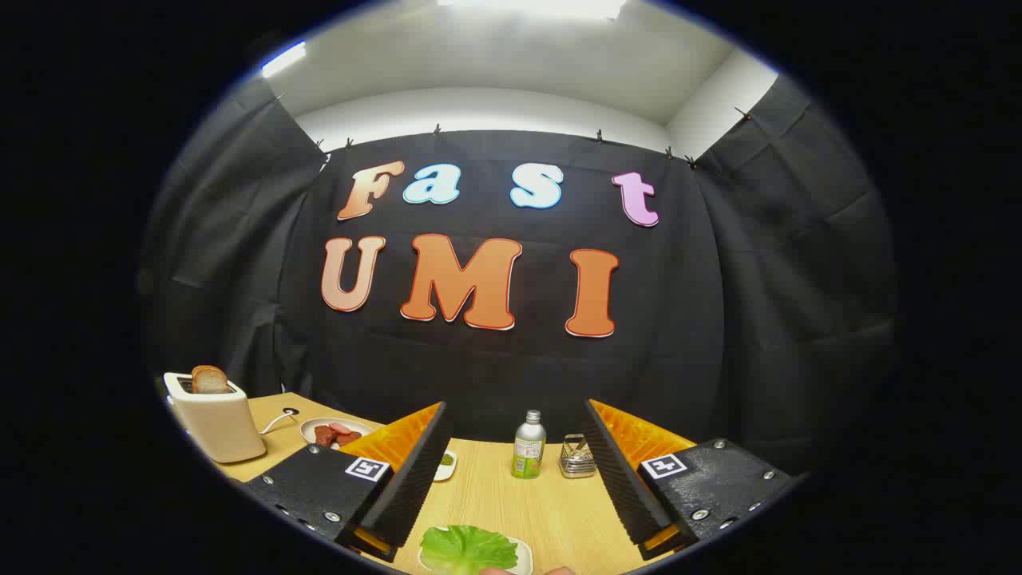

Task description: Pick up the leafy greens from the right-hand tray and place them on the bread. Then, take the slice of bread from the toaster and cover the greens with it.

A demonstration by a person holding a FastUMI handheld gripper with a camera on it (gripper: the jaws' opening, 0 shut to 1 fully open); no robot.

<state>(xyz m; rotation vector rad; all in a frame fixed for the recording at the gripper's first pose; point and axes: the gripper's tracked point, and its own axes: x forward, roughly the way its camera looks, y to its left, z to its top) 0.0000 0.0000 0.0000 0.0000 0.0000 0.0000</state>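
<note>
**Gripper held wide over a wooden table in a cloth-walled booth**

Pale wood-grain table point(559, 511) fills the foreground, backed by black cloth walls point(798, 279) clipped below a white ceiling point(495, 72) with bright light panels. The gripper point(511, 499) has its fingers spread far apart, holding nothing. Between them, close in, leafy greens point(467, 549) lie on a small white tray point(523, 559). Beyond the fingers stand a small bottle point(528, 447) and a wire holder point(576, 458). Far off beside the left finger, a cream toaster point(215, 419) holds a slice of bread point(209, 379), near a plate of red meat pieces point(335, 434).
</note>
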